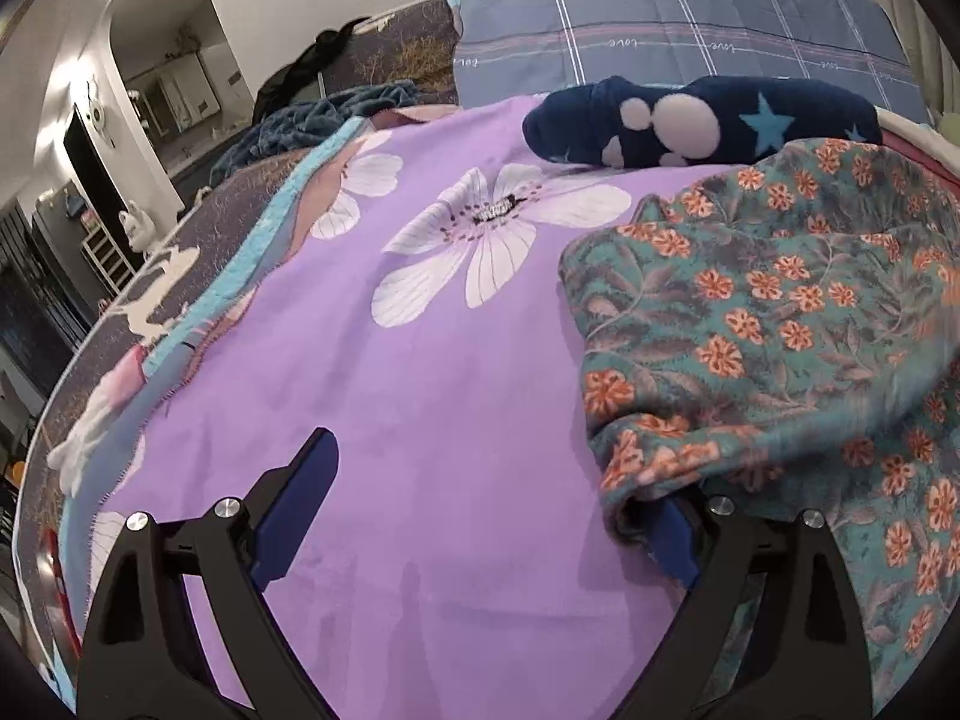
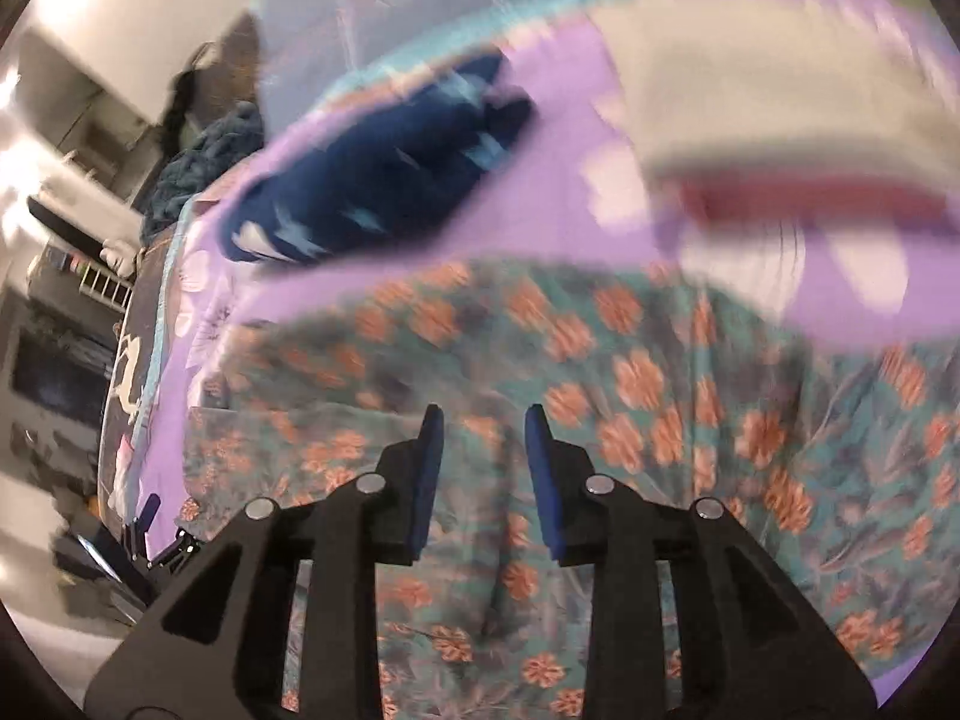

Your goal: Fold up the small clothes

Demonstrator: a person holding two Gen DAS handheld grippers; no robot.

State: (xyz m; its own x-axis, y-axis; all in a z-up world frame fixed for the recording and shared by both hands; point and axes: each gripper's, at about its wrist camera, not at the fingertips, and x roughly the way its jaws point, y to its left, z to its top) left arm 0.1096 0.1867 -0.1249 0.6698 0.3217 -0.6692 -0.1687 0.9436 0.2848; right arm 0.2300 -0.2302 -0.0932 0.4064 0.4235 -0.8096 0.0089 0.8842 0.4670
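Nearest, the left gripper (image 1: 480, 516) is standing wide with one pad under the teal floral fleece garment (image 1: 780, 324), the right gripper (image 2: 485, 474) is hovering narrow and empty above it on the purple blanket (image 1: 420, 420); it is looking soft, light and floppy, best pinched at a hem corner.

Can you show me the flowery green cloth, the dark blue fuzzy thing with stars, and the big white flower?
Teal orange-flowered fleece garment (image 1: 780, 312): left wrist view, its middle.
Navy star-patterned fleece garment (image 1: 708, 126): left wrist view, white paw print.
White flower print (image 1: 492, 240): left wrist view, lower petals.
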